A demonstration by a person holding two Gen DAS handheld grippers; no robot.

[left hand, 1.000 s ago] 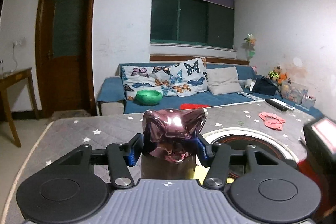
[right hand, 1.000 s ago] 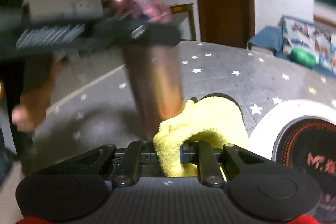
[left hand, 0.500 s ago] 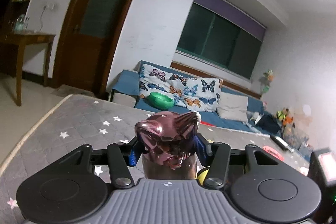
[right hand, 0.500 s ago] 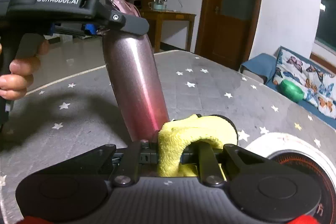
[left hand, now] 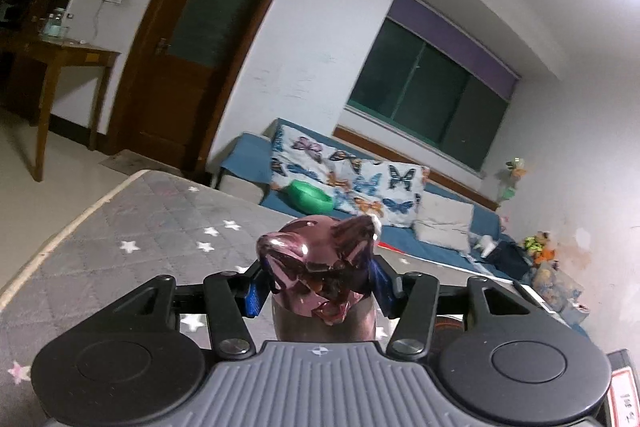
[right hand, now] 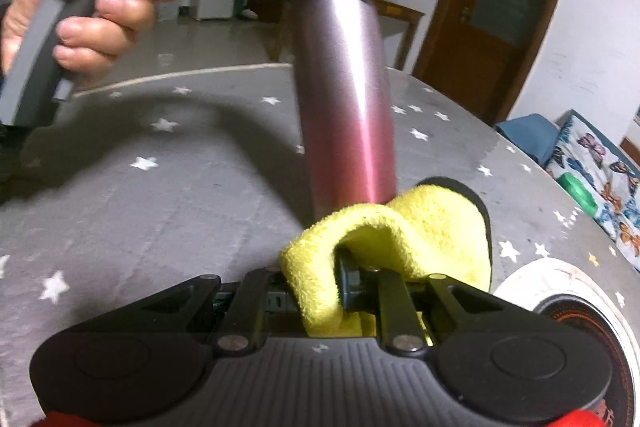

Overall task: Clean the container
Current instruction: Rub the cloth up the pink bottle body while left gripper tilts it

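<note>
1. While the bottle (right hand: 344, 95) was a blurred, steeply leaning shape in the right wrist view a second ago, it now reads sharp and close to upright, with only a slight tilt. Its base stands on the star-print table cover (right hand: 120, 211).
2. Left wrist view has rolled over that second: door (left hand: 200, 39) and window (left hand: 432, 95) sat level then and now slant hard. Bottle cap (left hand: 320, 267) sits in the same spot between the jaws throughout, so the grip hasn't slipped.
3. Yellow cloth (right hand: 400, 227) has closed in on the bottle: it now touches the lower wall on the side facing the right wrist camera, just above the base. A second ago it sat lower in that view, in front of the base.
4. My read: positioning is done and the wipe of the outer wall is starting from the bottom. Upper wall and cap are untouched by the cloth at this point.
5. Left gripper (left hand: 316, 287): jaws nearly at their tightest, clamped on the bottle's neck just under the cap. The blue pads (left hand: 256, 291) press on both sides. The person's hand (right hand: 80, 11) is wrapped round the handle, beside the top of the bottle.
6. Right gripper (right hand: 352, 287): jaws drawn close together, clamped on a fold of the cloth. The rest of it arches forward over the fingertips toward the bottle. The jaws themselves don't touch the bottle, only the cloth does.
</note>
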